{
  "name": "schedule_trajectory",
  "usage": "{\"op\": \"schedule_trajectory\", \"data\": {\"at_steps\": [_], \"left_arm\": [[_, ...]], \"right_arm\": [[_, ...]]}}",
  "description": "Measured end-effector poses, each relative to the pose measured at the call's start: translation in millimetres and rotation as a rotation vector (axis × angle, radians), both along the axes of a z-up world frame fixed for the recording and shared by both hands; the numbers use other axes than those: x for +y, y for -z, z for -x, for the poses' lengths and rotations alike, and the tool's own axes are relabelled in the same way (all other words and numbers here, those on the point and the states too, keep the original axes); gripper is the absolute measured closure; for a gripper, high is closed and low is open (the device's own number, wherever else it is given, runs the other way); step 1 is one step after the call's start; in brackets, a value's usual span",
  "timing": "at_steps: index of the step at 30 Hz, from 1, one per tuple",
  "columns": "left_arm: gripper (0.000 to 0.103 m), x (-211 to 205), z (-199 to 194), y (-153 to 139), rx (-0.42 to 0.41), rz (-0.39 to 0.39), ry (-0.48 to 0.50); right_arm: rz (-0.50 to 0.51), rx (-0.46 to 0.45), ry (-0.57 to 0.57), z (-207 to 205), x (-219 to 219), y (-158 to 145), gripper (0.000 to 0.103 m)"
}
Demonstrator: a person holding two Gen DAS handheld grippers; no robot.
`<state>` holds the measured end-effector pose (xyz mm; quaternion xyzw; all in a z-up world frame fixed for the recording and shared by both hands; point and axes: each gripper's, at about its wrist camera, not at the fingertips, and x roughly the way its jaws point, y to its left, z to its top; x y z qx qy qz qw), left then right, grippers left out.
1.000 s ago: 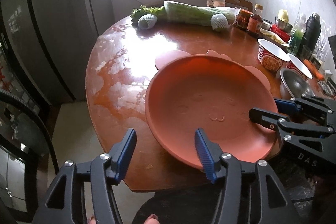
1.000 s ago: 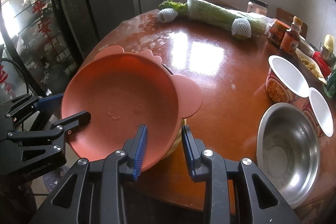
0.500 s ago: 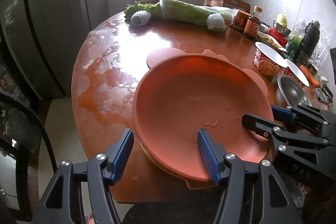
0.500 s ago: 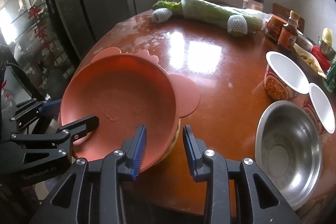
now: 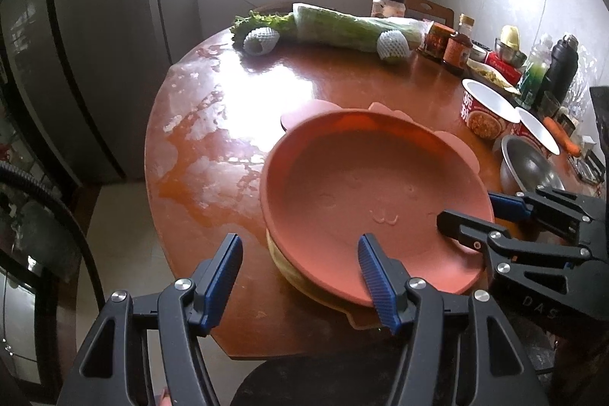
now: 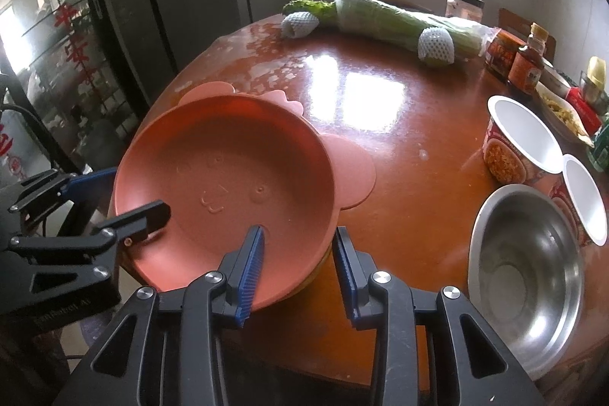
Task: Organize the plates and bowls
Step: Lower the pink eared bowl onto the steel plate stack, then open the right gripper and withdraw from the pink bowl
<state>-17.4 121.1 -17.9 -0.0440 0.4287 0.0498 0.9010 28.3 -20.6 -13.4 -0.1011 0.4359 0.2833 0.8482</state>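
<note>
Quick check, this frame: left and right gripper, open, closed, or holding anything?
Left gripper: open, one finger over the pink plate, gripping nothing.
Right gripper: open, jaws either side of the plate's rim, not clamped.

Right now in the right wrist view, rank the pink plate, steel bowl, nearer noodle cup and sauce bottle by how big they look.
1. pink plate
2. steel bowl
3. nearer noodle cup, cut off by the bowl, so unsure
4. sauce bottle, farthest away, so partly distance
</note>
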Motion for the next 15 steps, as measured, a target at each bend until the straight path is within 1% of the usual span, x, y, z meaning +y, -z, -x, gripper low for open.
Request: {"op": "schedule_trajectory", "data": {"at_steps": [4, 8, 15], "left_arm": [[0.041, 3.5, 1.6, -2.8, -0.009, 0.005, -0.014], [0.041, 3.6, 2.1, -8.2, -0.026, 0.008, -0.02], [0.04, -2.0, 4.4, -22.5, -0.064, 0.012, -0.021]], "right_arm": [[-0.003, -0.002, 0.0, 0.3, -0.4, -1.3, 0.064], [-0.015, -0.009, 0.002, 0.2, -2.6, -3.6, 0.058], [-0.046, -0.041, 0.014, 2.6, -11.4, -14.3, 0.052]]}}
